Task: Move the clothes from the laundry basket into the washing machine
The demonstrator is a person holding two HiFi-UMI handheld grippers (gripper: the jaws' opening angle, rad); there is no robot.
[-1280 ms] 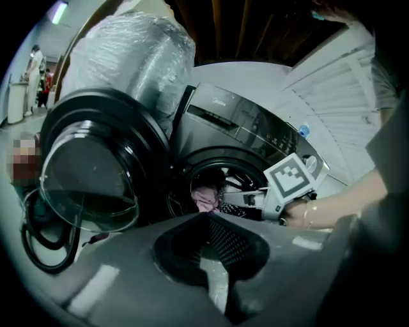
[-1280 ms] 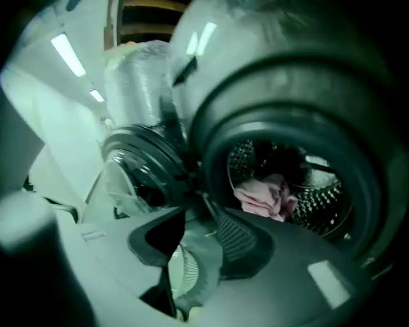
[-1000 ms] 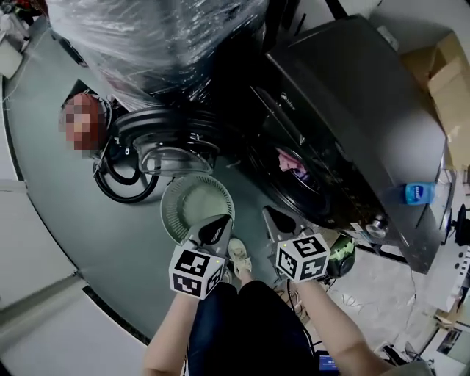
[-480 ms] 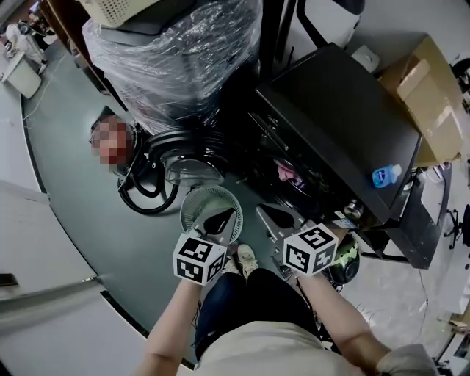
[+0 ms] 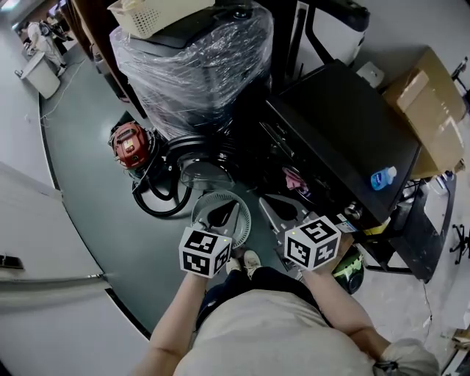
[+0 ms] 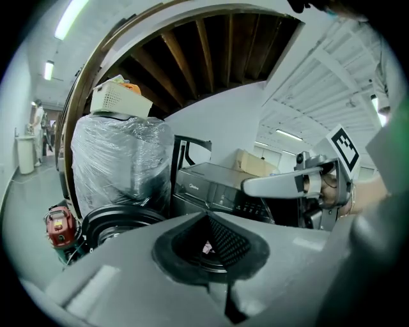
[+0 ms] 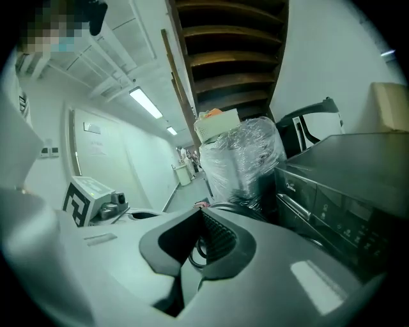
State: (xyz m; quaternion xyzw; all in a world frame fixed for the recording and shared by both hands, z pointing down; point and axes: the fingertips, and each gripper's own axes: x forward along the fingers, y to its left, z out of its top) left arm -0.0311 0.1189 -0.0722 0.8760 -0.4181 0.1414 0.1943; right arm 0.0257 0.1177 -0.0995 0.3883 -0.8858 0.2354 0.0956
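Observation:
The round pale-green laundry basket [image 5: 245, 220] stands on the floor with nothing showing inside it. To its right is the dark washing machine [image 5: 345, 139], its round opening showing pink clothes [image 5: 294, 178]. My left gripper [image 5: 220, 217] hangs over the basket, shut and empty. My right gripper [image 5: 275, 213] hovers just right of the basket, before the machine's front, also shut and empty. In the left gripper view the left gripper [image 6: 208, 220] points at the machine [image 6: 211, 182], with the right gripper [image 6: 275, 185] beside it. The right gripper [image 7: 199, 214] has its jaws together.
A plastic-wrapped stack [image 5: 194, 66] with a cream crate [image 5: 150, 18] on top stands behind the basket. A red device [image 5: 131, 143] and black hose coils [image 5: 158, 194] lie to the left. A blue bottle [image 5: 378, 178] sits on the machine, next to a cardboard box [image 5: 426, 103].
Both grippers have risen from low over the basket, and the view has drawn back with them. The jaws stay together, with nothing picked up.

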